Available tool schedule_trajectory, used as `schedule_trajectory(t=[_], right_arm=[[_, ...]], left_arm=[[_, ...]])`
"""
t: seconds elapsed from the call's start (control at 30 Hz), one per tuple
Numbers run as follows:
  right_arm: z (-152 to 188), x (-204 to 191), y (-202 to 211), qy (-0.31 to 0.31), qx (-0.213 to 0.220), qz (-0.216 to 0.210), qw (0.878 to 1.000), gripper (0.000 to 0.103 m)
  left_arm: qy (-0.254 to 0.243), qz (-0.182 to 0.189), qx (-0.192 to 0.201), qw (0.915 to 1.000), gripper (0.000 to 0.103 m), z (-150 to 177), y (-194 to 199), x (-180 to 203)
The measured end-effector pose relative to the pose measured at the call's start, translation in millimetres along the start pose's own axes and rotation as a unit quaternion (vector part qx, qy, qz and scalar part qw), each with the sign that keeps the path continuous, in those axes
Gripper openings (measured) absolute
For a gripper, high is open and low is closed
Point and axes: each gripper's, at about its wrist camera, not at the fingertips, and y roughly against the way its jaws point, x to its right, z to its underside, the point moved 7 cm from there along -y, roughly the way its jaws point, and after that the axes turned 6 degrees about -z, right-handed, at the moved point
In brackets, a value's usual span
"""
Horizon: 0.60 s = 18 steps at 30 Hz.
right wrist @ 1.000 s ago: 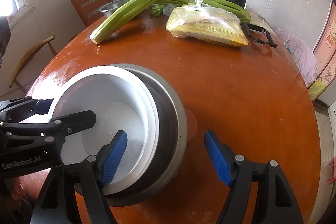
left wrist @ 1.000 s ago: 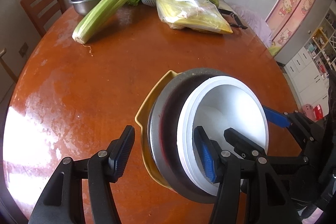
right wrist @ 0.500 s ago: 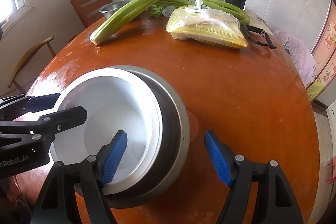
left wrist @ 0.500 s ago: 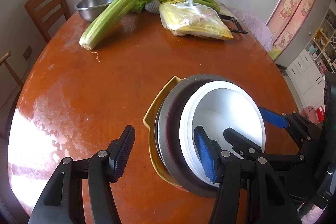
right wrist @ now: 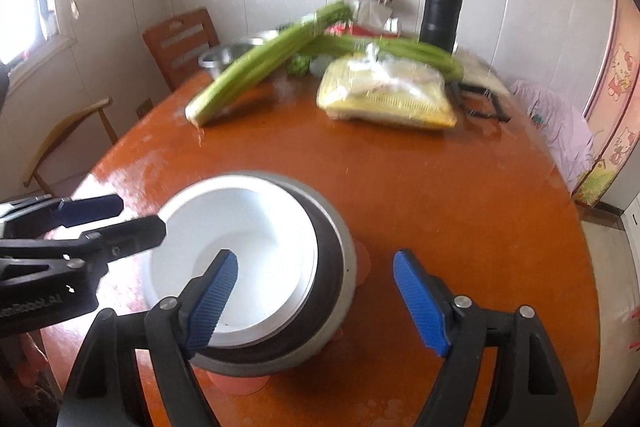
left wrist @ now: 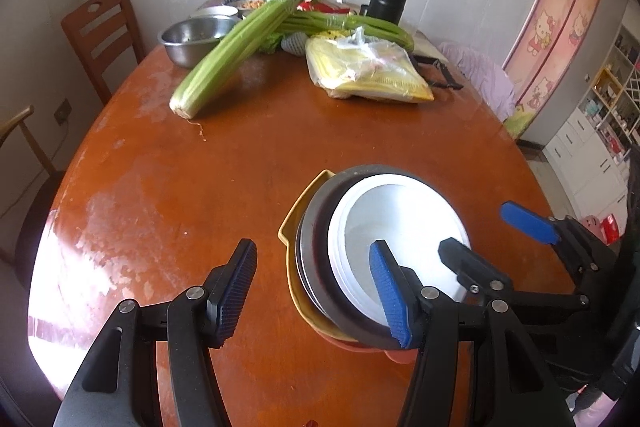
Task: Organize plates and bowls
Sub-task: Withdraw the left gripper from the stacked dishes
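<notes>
The round wooden worktop (left wrist: 248,163) is glossy and looks slick, and the nested stack sits near its close edge, so the chief risk, as I judge it, is a sideways nudge sending the whole stack sliding toward that edge. The stack itself is uneven: a metal bowl (right wrist: 336,267) rests off-centre on a yellow plate (left wrist: 292,227), with an orange piece showing beneath, and a white bowl (left wrist: 400,227) sits inside the metal one, shifted toward one side. Lifting by a single rim could tip the layers apart. The left gripper (left wrist: 316,279) hangs with its jaws spread wide, one finger over the white bowl's hollow and the other over bare wood, gripping nothing. The right gripper (right wrist: 316,291) is likewise spread, straddling the stack's rim; a careless closing there could pinch only the white bowl and drag it askew.
</notes>
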Motion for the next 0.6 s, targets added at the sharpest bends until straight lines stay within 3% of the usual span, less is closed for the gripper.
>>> schedule_trajectory(t=[0.27,0.6], right_arm=[[15,1,44,-0.007,0.045,0.01,0.999,0.09],[65,1,77,-0.017,0.047,0.016,0.999,0.09]], left_arm=[[-0.009,-0.019,0.035,0.9991,0.06,24,36,4],[-0.013,-0.033,0.039,0.9986,0.061,80,55,11]])
